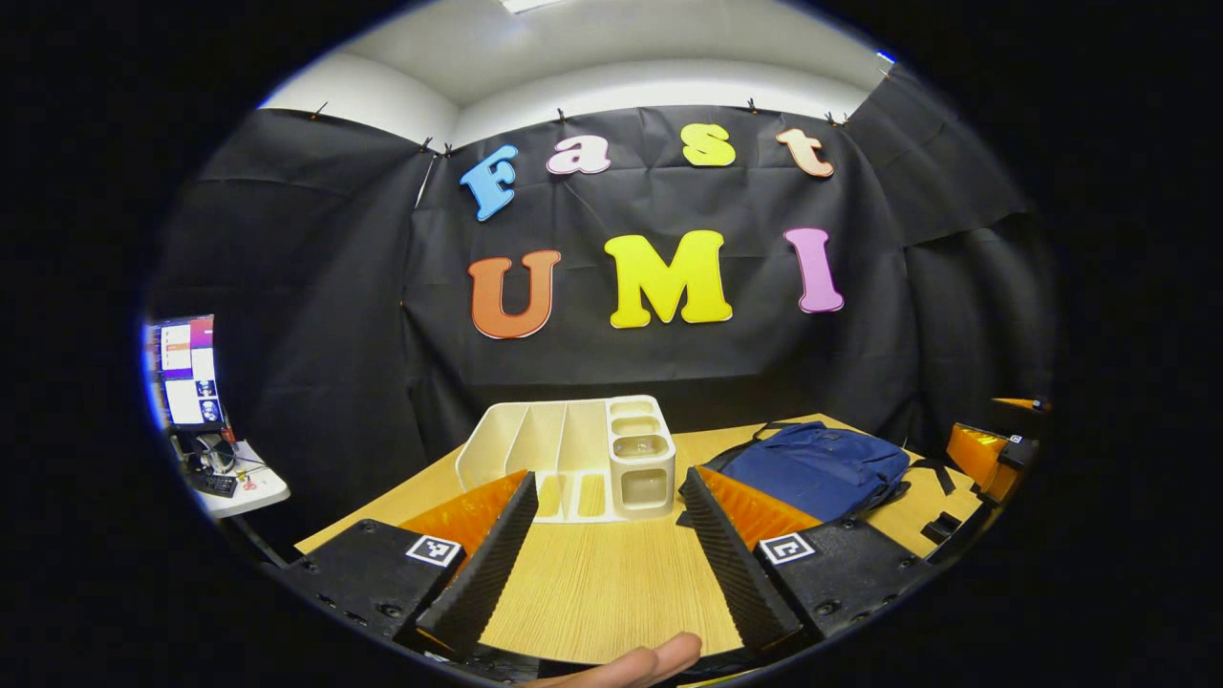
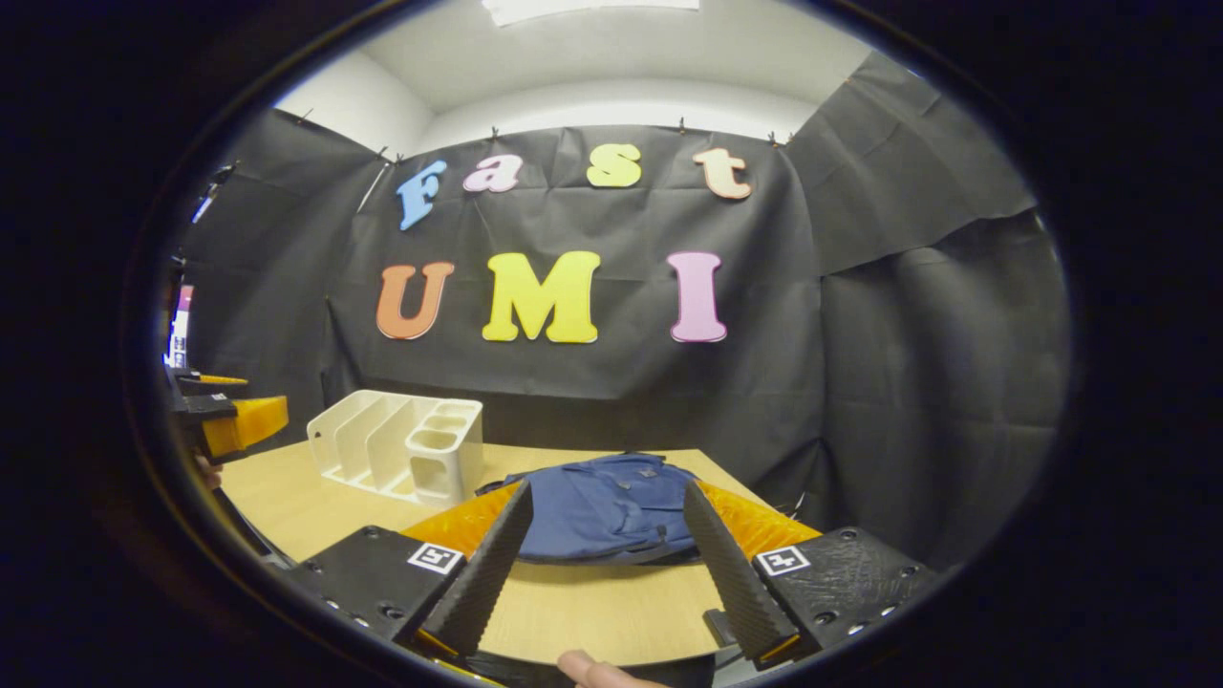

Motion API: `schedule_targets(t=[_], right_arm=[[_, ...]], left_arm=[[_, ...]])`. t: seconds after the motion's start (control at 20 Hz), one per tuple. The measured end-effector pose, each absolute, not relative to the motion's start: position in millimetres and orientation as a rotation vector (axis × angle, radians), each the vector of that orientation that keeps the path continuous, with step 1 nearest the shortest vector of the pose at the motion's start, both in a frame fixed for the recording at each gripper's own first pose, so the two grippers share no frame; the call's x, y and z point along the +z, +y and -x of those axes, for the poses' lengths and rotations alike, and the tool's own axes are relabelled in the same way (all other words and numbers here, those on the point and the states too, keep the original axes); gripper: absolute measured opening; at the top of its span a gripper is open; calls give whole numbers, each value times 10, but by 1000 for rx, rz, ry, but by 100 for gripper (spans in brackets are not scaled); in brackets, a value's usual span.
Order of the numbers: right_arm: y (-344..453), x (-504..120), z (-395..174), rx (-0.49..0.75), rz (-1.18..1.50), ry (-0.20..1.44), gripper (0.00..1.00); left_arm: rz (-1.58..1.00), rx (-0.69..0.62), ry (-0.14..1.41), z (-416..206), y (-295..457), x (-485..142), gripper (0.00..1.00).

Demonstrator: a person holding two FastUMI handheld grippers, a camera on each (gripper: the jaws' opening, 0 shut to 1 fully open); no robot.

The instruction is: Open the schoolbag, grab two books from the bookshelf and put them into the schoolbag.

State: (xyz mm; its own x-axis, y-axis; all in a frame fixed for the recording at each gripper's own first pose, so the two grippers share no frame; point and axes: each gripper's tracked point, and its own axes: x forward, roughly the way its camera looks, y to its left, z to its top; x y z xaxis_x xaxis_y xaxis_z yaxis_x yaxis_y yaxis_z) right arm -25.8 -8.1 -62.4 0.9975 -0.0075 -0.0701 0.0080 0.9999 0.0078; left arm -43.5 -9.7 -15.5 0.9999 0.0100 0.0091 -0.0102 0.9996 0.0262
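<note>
A white plastic bookshelf (image 1: 564, 449) with upright dividers and small cups stands at the back of the wooden table (image 1: 602, 583); its slots look empty. To its right a blue schoolbag (image 1: 822, 468) lies flat, and its zip looks closed. My left gripper (image 1: 609, 478) hovers open above the table, in front of the bookshelf. My right gripper (image 2: 608, 489) is open too, with the schoolbag (image 2: 611, 511) lying just beyond its fingers. In the right gripper view the bookshelf (image 2: 392, 444) stands at the left, and the left gripper (image 2: 234, 420) shows at the far left edge. The right gripper (image 1: 989, 454) shows at the right edge of the left gripper view.
Black cloth walls close in the table at the back and right. A monitor (image 1: 186, 373) and a small white side table (image 1: 239, 487) with clutter stand beyond the table's left edge. A fingertip (image 1: 640, 659) shows at the bottom of the left gripper view.
</note>
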Motion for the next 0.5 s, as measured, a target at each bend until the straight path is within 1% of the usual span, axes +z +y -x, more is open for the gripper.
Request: schedule_targets(t=[0.1,0.15,0.2,0.25,0.3,0.5], right_arm=[[-85,-662,241,-6,-11,75,95],[-89,-679,235,-4,-11,80,93],[-96,-693,224,-4,-12,86,95],[-110,-695,224,-6,-15,89,93],[-121,-707,220,-7,-17,92,95],[-128,-683,245,-10,-14,88,95]], left_arm=[[-31,7,3,422,-128,-195,98],[-37,5,1,433,-144,-189,98],[-43,5,-2,429,-153,-182,97],[-47,6,-5,424,-146,-185,97],[-50,6,-4,416,-149,-182,97],[-44,16,8,406,-128,-237,97]])
